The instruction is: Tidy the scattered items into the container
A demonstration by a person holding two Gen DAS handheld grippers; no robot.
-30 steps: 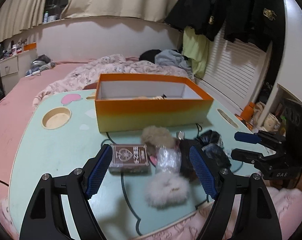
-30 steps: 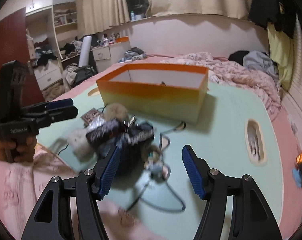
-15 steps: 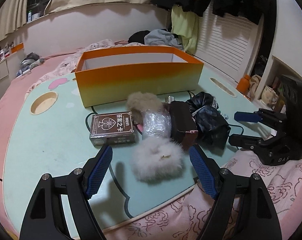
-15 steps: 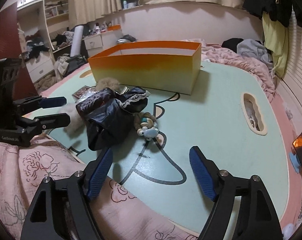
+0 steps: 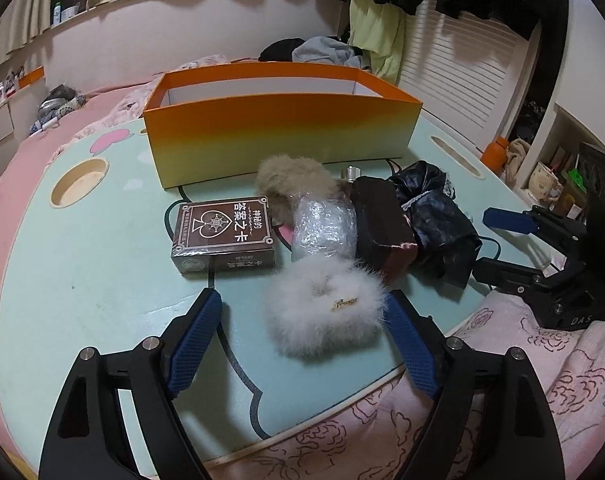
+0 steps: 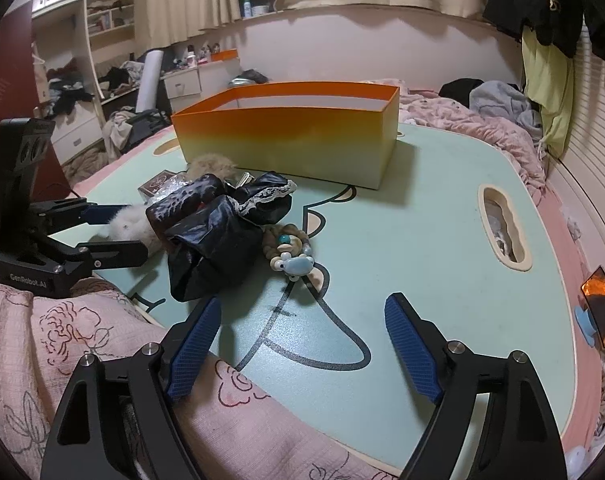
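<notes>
Landmark: orange box (image 5: pixel 280 130), long side toward both cameras.

Left wrist view: sits low at the table's (image 5: pixel 82 264) near edge, tilted down, facing the box's long front wall nearly square-on. The clutter before the box fills mid-frame, close.

Right wrist view: also low at the near edge, tilted down, but off toward the box's (image 6: pixel 286 136) right end, so it faces the box obliquely and shows its short end wall. Bare table (image 6: pixel 422 216) lies nearest.

Shared: the box, the clutter in front of it. Each view catches the other rig at its frame edge.
</notes>
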